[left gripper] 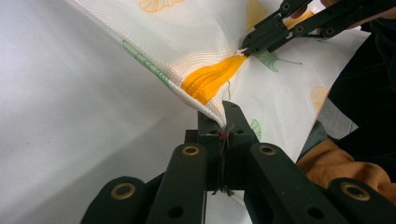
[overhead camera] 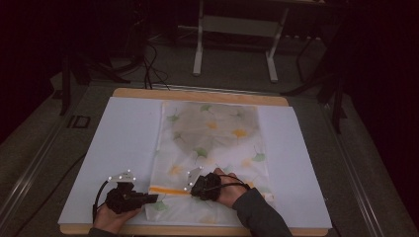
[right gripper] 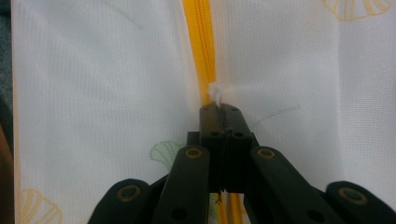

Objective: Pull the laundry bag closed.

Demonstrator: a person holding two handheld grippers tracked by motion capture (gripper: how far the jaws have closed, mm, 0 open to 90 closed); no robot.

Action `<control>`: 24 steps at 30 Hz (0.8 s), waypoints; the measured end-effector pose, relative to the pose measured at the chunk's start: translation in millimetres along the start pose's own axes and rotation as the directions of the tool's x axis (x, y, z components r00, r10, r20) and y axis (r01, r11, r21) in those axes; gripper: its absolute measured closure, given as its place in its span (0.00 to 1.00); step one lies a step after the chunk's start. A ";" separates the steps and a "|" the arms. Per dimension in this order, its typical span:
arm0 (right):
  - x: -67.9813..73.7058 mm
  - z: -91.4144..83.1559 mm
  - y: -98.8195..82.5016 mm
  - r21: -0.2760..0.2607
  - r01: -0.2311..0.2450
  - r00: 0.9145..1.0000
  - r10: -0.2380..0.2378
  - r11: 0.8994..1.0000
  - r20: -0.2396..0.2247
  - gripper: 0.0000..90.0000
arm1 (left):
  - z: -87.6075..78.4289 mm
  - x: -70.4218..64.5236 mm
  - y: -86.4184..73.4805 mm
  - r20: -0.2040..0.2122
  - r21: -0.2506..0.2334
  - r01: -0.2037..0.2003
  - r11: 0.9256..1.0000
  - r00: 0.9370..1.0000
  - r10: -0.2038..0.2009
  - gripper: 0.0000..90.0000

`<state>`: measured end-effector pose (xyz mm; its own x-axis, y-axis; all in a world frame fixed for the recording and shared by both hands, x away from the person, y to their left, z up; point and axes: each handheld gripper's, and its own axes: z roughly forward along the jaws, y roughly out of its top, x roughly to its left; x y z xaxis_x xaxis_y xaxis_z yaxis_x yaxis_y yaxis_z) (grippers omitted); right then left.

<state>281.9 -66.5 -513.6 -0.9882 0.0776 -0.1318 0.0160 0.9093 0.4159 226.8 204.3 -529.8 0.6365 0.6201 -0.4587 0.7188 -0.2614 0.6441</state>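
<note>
A white mesh bag (overhead camera: 212,143) printed with green and yellow leaves lies flat on the table, its orange zipper (overhead camera: 170,189) running along the near end. My left gripper (overhead camera: 153,198) is shut on the bag's edge (left gripper: 212,109) by the end of the zipper (left gripper: 210,79) and lifts it slightly. Further along the same zipper, my right gripper (overhead camera: 193,187) is shut on the small white zipper pull (right gripper: 215,91). The orange zipper (right gripper: 201,42) runs straight away from its jaws. In the left gripper view, the right gripper (left gripper: 247,46) pinches the zipper line at top right.
A white sheet (overhead camera: 123,143) covers the wooden table (overhead camera: 197,95), with bare sheet to the left and right of the bag. Beyond the table stand a white table frame (overhead camera: 237,39) and cables on the dark floor.
</note>
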 end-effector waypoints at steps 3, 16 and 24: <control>2.2 -2.4 -0.9 0.009 0.008 1.000 -0.008 1.000 0.012 1.00 | -0.1 0.0 0.2 0.001 -0.004 0.000 1.000 1.000 0.000 0.98; 1.6 -3.9 -4.3 0.017 0.013 1.000 -0.013 1.000 0.028 1.00 | -1.4 0.3 0.7 -0.001 -0.007 -0.003 1.000 1.000 0.003 0.98; -0.7 -11.1 -18.9 0.025 -0.009 0.999 0.008 1.000 0.036 1.00 | -2.0 1.2 0.6 -0.002 -0.012 0.000 1.000 1.000 0.000 0.98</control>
<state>280.6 -88.3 -511.4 -0.9819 0.0995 -0.1612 0.0282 0.9184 0.3945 227.5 206.3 -528.8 0.6359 0.6213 -0.4578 0.7157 -0.2528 0.6511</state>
